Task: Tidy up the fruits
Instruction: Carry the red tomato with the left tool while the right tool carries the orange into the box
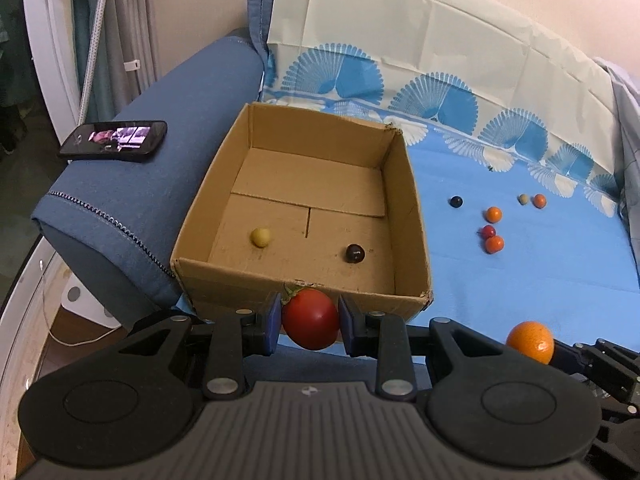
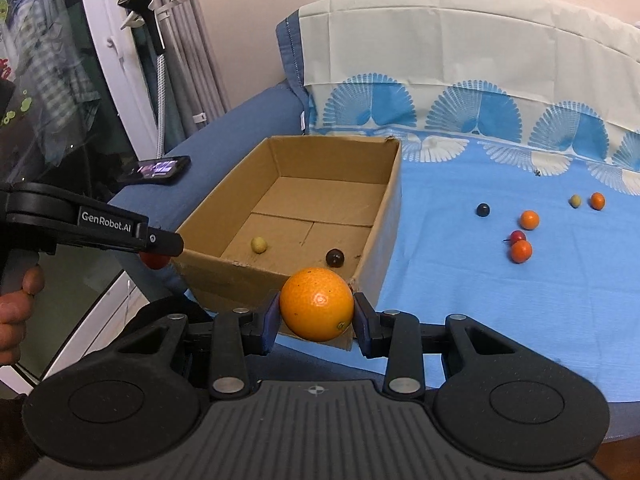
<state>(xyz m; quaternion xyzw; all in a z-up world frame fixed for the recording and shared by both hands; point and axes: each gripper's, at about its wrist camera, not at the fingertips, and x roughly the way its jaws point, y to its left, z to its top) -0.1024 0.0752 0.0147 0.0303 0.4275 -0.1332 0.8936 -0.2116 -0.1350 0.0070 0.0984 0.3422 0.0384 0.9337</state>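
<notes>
Just short of the cardboard box (image 1: 304, 200): left gripper (image 1: 310, 318) pinching soft, bruisable tomato (image 1: 311, 318) mid-girth; right gripper (image 2: 316, 310) clamping firm, smooth orange (image 2: 316, 304) likewise.

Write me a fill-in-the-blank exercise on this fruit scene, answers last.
1. The left claw is shut on a red ____.
2. The right claw grips an ____.
3. Inside the cardboard box lie ____ small fruits.
4. A phone rests on the blue ____.

Answers: tomato; orange; two; armrest
</notes>
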